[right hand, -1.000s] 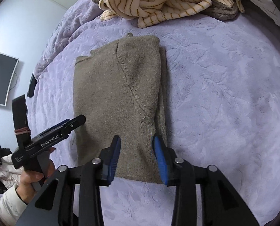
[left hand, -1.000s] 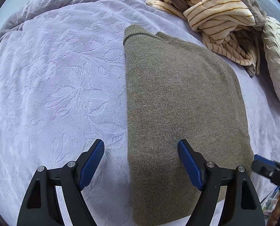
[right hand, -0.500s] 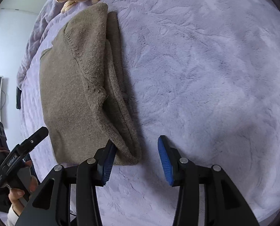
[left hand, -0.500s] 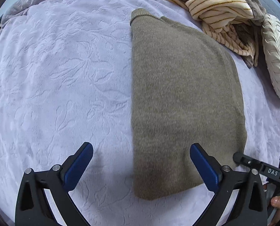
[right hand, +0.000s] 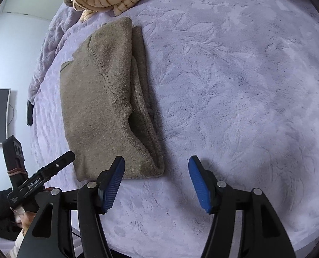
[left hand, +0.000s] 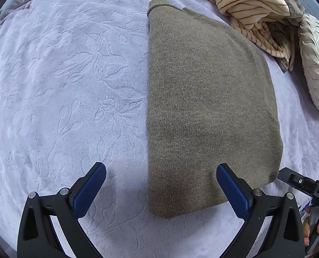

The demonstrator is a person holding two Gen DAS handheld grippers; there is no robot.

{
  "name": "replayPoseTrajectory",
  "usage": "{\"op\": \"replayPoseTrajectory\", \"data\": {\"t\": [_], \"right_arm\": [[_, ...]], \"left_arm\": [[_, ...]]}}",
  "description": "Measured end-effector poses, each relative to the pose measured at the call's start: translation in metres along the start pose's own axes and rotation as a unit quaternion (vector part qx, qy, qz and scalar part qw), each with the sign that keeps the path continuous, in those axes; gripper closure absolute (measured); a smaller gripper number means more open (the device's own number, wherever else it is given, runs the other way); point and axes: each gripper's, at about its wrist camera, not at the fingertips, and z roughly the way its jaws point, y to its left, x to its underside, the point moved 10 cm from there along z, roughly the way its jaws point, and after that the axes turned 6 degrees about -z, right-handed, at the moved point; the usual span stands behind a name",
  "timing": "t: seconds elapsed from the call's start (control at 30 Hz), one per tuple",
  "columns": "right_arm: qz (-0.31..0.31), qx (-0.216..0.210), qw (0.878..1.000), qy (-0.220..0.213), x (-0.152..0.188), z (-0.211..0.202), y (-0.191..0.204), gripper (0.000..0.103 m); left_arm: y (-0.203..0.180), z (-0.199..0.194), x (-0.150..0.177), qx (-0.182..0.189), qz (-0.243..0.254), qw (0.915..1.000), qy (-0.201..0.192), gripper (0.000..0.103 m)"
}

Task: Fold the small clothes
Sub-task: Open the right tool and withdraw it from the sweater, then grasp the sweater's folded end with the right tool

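Sweater [left hand: 211, 111], an olive knit, lies folded into a long narrow stack on the lilac bedspread [left hand: 69, 90], its near end just beyond both tools. It looks soft, limp and fairly thick, light enough to lift but likely to sag and slide open if taken by one layer only. In the right wrist view its right edge shows several loose layers [right hand: 144, 116] with a gap between them, so a hold there should catch all of them together. The two near corners seem the best places to pinch for a fold toward the far end.

Left gripper [left hand: 161, 191] stands fully spread, with the sweater's near left corner between its fingers but unpressed. Right gripper [right hand: 157, 185] is opening, its jaws straddling the near right corner without pinching it; nothing is held.

A striped blanket [left hand: 251, 10] is heaped just beyond the sweater's far end, and a pale ribbed cushion [left hand: 316, 64] sits far right. A fold carried too far could run into that heap; the bedspread left and right is bare.
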Motion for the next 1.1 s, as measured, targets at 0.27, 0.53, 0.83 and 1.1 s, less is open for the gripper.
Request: {"op": "replayPoseTrajectory", "data": {"t": [0.27,0.53,0.83,1.1], "right_arm": [[-0.019,-0.013,1.0,0.003,-0.012,0.002,0.009,0.037],[-0.039,-0.012,0.999,-0.003,-0.029,-0.002,0.009,0.037],[-0.046,-0.02,0.999,0.005,-0.042,0.005,0.011,0.037],[-0.07,-0.036,0.997,0.005,-0.069,0.011,0.019,0.037]], "left_arm": [[0.002,0.008,0.0,0.0,-0.003,1.0,0.007,0.0],[0.003,0.013,-0.003,0.012,-0.016,0.9997,0.011,0.0],[0.003,0.006,-0.016,0.045,-0.021,0.9987,-0.001,0.0],[-0.001,0.004,-0.037,0.124,-0.026,0.9919,-0.002,0.0]]}}
